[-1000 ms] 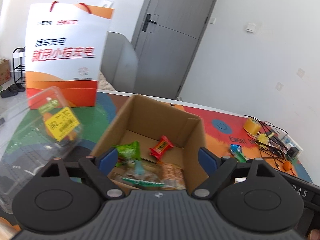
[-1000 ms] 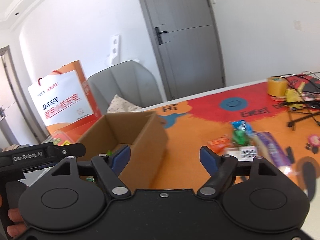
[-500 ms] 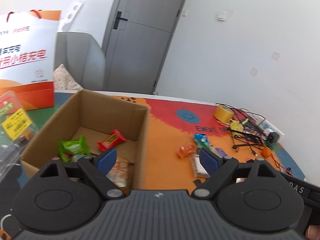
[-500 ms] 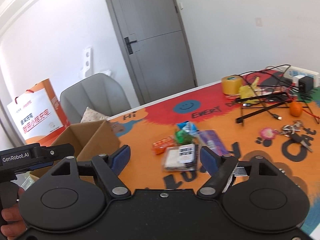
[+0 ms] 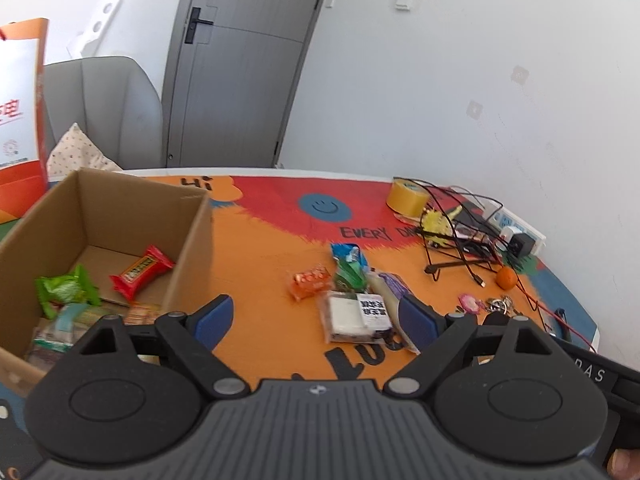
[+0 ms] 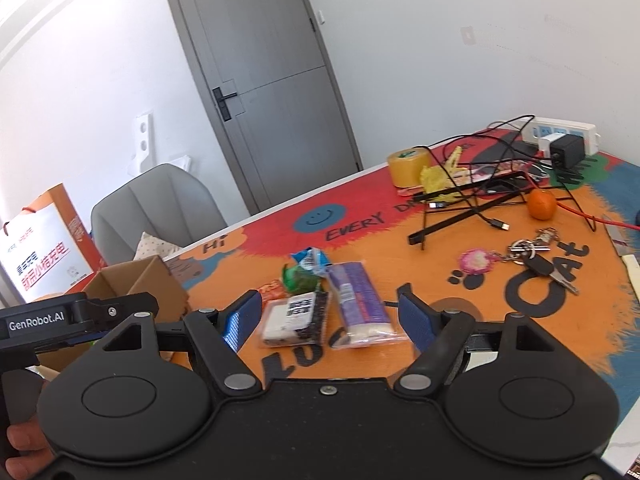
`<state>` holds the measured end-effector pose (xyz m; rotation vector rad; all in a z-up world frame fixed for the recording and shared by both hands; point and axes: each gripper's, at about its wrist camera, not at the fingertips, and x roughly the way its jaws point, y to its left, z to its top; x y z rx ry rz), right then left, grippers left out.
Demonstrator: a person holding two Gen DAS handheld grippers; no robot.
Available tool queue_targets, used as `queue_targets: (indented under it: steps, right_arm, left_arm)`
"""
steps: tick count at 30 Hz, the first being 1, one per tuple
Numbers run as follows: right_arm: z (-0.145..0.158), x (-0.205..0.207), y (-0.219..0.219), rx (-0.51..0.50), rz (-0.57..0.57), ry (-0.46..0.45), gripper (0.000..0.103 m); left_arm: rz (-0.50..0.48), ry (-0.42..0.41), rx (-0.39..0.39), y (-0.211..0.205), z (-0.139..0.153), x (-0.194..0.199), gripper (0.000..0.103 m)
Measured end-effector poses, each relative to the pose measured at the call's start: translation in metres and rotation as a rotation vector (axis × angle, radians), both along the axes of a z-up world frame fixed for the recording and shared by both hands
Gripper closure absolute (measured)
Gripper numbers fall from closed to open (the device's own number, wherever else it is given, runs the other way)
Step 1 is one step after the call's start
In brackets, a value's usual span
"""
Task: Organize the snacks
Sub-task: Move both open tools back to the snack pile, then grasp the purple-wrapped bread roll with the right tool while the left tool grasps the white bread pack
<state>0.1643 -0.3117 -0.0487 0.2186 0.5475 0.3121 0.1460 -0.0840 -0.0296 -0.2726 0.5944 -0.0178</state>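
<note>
I see a table covered by an orange, red and blue printed mat [image 5: 260, 256]. On it lie an open brown cardboard box [image 5: 192, 236], a cluster of wrapped snack packets [image 6: 320, 300], a yellow tape roll [image 6: 408, 166], a small orange fruit [image 6: 541, 205], a black wire stand [image 6: 468, 216], keys on a pink fob [image 6: 520, 256] and a white power strip [image 6: 568, 130].

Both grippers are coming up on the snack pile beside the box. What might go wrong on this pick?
1. The clear QR-label pack and the purple-striped pack lie side by side, apparently touching; the open right gripper may catch both.
2. The green packet overlaps the blue one, so lifting one may drag the other.
3. Keys and cables sit close by; a wide sweep might snag them.
</note>
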Motion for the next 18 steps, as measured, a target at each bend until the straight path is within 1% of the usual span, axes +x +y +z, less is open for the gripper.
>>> queue_targets:
  steps: [6,13,18]
  right_arm:
    - [-0.007,0.008,-0.012,0.009,-0.021,0.016,0.028]
    - [-0.020,0.023,-0.019,0.027,-0.030,0.044,0.028]
    - [-0.030,0.035,-0.020,0.037,-0.018,0.072,0.032]
  left_arm:
    - [-0.026,0.044,-0.007,-0.014,-0.010,0.020,0.014]
    - [-0.032,0.104,-0.011,-0.025,-0.026,0.044,0.014]
    - [-0.042,0.132,-0.010,-0.033,-0.034,0.060,0.014]
